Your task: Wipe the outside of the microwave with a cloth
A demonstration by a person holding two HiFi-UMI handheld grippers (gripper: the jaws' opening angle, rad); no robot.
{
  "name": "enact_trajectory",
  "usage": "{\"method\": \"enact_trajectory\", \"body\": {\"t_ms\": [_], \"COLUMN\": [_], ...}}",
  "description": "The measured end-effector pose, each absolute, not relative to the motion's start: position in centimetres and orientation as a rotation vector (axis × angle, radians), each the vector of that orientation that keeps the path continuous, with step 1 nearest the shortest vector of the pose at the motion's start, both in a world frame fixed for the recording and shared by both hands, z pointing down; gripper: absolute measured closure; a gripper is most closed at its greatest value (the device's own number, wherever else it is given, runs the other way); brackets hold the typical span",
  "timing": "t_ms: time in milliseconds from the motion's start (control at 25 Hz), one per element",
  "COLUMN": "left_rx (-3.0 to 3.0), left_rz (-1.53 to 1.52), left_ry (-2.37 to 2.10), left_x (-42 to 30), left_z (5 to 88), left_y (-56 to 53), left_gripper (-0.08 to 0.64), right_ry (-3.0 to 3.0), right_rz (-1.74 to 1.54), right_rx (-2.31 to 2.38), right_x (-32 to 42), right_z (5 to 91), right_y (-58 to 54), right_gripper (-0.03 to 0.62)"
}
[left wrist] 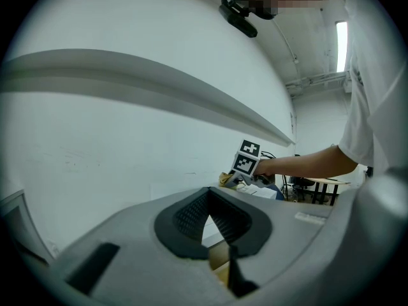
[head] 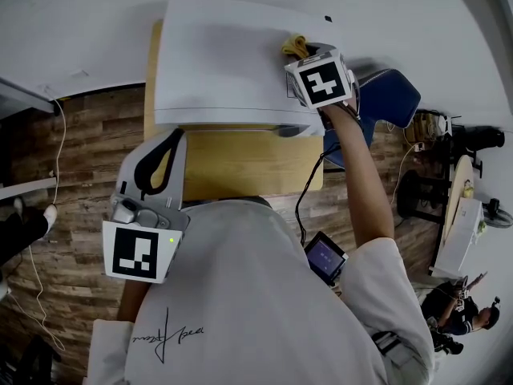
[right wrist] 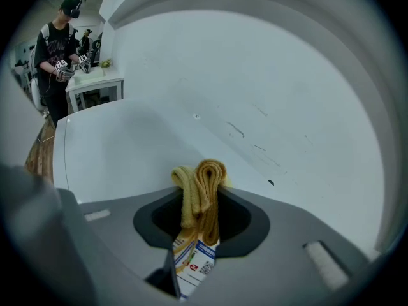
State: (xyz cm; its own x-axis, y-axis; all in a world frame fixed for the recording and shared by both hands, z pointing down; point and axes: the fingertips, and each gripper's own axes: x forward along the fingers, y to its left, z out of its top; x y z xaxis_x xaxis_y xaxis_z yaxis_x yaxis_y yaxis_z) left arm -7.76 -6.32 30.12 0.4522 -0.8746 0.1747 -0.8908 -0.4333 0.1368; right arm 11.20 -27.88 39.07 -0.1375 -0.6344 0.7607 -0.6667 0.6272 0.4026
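My right gripper is clamped on the soft yellow folded cloth. The folds bunch up between the jaws, and a white printed label hangs below them. In the head view the cloth sits over the top panel of the white box-shaped microwave, near its far right corner. I can't confirm contact with the panel.

My left gripper is held back low by the torso, off the light wooden table. Its jaws are closed tip to tip with nothing between them.

The cloth looks light, limp and compressible, so I judge it will drag and fold rather than slide stiffly. Gripping it mid-bundle as now seems right, since a loose edge would flop. The microwave shell looks smooth and rigid and probably heavy enough to stay put. If it shifts, the free left gripper could brace it.
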Motion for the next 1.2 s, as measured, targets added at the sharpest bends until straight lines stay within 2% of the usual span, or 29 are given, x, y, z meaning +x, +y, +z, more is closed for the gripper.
{"method": "enact_trajectory", "body": {"t_ms": [1200], "left_rx": [2.389], "left_rz": [0.091], "left_ry": [-1.687], "left_x": [-12.3], "left_z": [30.1], "left_y": [-3.4], "left_gripper": [0.565], "right_ry": [-1.957], "right_rz": [-0.069], "right_rx": [0.832], "right_x": [-2.5], "right_z": [39.1], "right_y": [-25.8], "right_gripper": [0.471]}}
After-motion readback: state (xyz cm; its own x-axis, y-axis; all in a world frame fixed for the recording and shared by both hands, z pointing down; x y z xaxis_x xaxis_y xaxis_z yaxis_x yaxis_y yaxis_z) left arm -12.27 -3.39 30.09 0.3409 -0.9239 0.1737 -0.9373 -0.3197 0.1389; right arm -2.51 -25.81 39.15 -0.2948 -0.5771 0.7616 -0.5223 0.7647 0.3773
